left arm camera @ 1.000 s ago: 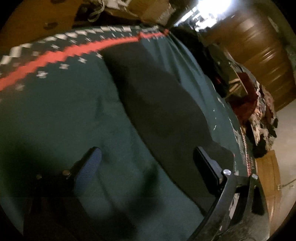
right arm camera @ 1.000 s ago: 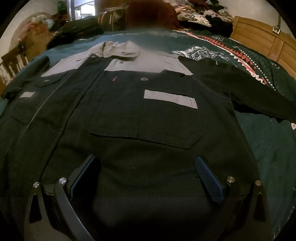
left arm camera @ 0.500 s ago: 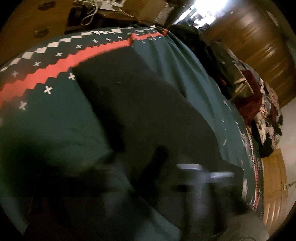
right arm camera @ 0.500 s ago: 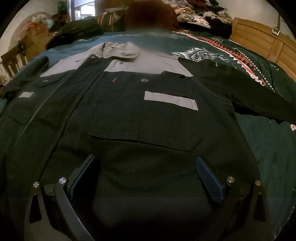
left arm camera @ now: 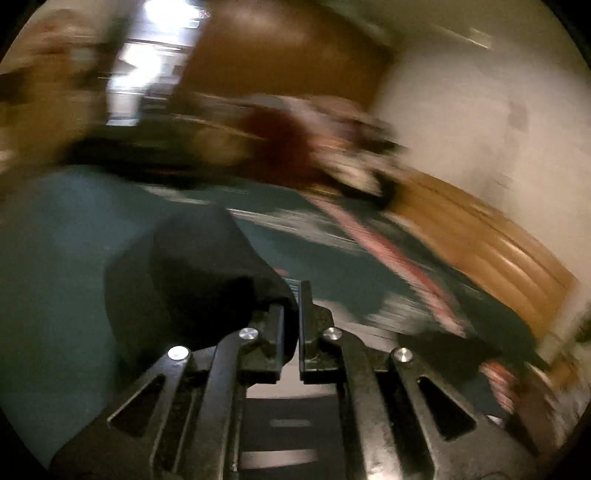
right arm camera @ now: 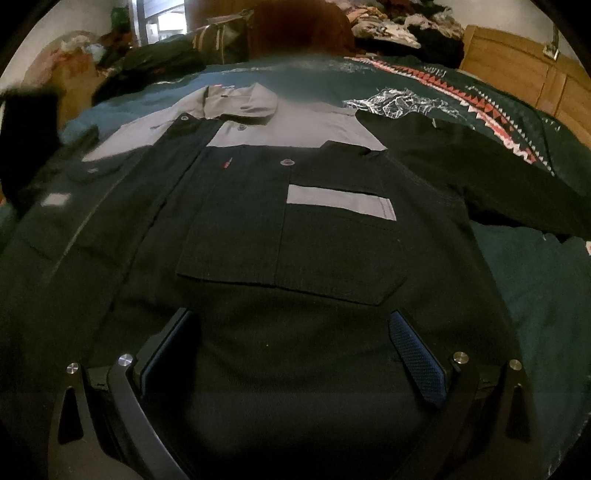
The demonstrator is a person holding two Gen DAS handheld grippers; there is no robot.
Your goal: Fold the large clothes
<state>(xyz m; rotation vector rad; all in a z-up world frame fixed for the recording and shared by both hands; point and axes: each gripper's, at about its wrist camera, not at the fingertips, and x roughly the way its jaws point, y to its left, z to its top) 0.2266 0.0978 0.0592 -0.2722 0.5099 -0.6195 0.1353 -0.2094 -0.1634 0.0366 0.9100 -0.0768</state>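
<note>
On the teal bedspread your work jacket lies collar-away — left gripper pinching its sleeve, right gripper spread over the hem.

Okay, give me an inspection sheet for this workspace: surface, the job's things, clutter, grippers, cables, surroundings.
Surface: bed with a dark green patterned bedspread.
Job's things: black and grey jacket spread flat, front up, right sleeve stretched sideways; a black sleeve is lifted at the left.
Clutter: heap of clothes beyond the bedspread.
Grippers: left gripper jaws closed on the black sleeve, picture blurred; right gripper jaws open over the jacket's lower front, gripping nothing.
Cables: nothing seen.
Surroundings: wooden headboard, wooden door, pale wall.
</note>
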